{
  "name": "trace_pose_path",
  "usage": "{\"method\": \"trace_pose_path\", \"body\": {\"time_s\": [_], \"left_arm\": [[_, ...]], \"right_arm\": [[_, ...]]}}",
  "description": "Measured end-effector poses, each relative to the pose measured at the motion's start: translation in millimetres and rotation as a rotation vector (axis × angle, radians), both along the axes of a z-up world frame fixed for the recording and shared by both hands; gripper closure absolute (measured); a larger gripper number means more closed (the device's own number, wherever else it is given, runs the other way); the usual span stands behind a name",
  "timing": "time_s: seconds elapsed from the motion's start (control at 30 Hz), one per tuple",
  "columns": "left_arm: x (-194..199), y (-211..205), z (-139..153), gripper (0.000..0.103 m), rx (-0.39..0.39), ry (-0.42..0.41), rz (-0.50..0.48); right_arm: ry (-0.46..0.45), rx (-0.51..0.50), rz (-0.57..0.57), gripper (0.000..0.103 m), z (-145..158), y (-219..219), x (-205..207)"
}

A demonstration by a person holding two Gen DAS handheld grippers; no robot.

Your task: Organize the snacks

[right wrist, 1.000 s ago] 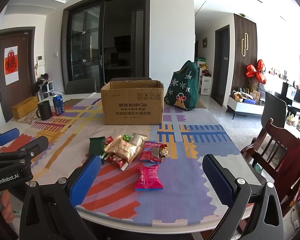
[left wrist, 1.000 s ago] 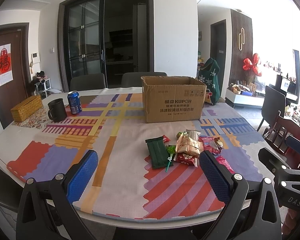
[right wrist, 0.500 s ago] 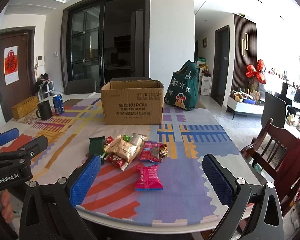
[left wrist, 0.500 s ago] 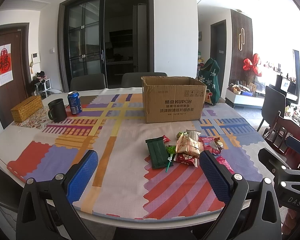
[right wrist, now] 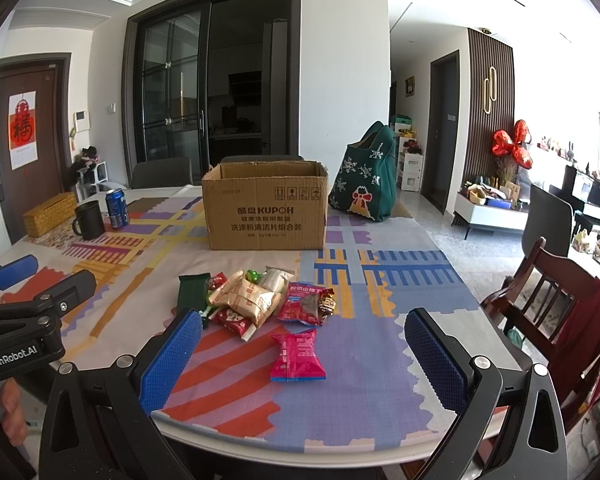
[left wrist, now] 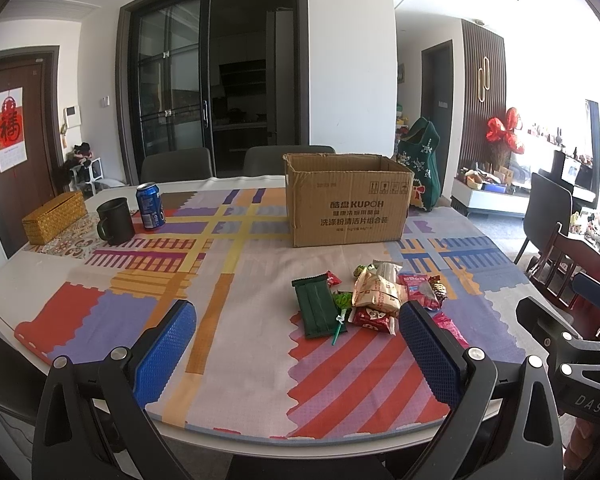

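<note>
A heap of snack packets [left wrist: 376, 300] [right wrist: 252, 300] lies on the patterned tablecloth: a dark green pack [left wrist: 316, 306], tan wrappers, red and pink ones. One pink packet [right wrist: 297, 356] lies apart, nearest the right gripper. Behind the heap stands an open cardboard box [left wrist: 348, 204] [right wrist: 265, 208]. My left gripper [left wrist: 296, 354] hovers open at the table's near edge, left of the heap. My right gripper [right wrist: 304, 360] is open too, with the pink packet seen between its fingers but beyond them. Neither holds anything.
A black mug [left wrist: 115, 221], a blue can [left wrist: 150, 205] and a woven yellow box [left wrist: 54, 218] stand at the far left. A green festive bag [right wrist: 364, 176] sits beyond the box. A wooden chair [right wrist: 556, 304] with a red garment is on the right.
</note>
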State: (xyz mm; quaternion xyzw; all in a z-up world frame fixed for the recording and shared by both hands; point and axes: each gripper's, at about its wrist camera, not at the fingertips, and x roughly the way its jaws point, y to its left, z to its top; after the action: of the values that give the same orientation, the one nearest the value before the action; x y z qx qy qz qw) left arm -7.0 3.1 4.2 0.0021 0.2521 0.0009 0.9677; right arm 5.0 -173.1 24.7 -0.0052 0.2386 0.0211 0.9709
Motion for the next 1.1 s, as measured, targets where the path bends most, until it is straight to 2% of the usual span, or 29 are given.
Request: {"method": "trace_pose_path", "body": {"time_s": [0.4,0.77,1.1], "left_arm": [[3.0,1.1,3.9,0.0,0.003,0.011,0.0],[24.8,-8.1,-10.8,0.001,0.04,0.049,-0.044],[59.5,-17.5,-23.8,0.013,0.077,0.083,-0.094]], "right_arm": [[0.02,-0.002,0.012,0.001,0.2,0.7,3.9],[0.085,-0.002,0.054,0.001,-14.6,2.4,26.9],[0.153,0.01,0.054,0.001,-30.6,-0.6,65.9]]}}
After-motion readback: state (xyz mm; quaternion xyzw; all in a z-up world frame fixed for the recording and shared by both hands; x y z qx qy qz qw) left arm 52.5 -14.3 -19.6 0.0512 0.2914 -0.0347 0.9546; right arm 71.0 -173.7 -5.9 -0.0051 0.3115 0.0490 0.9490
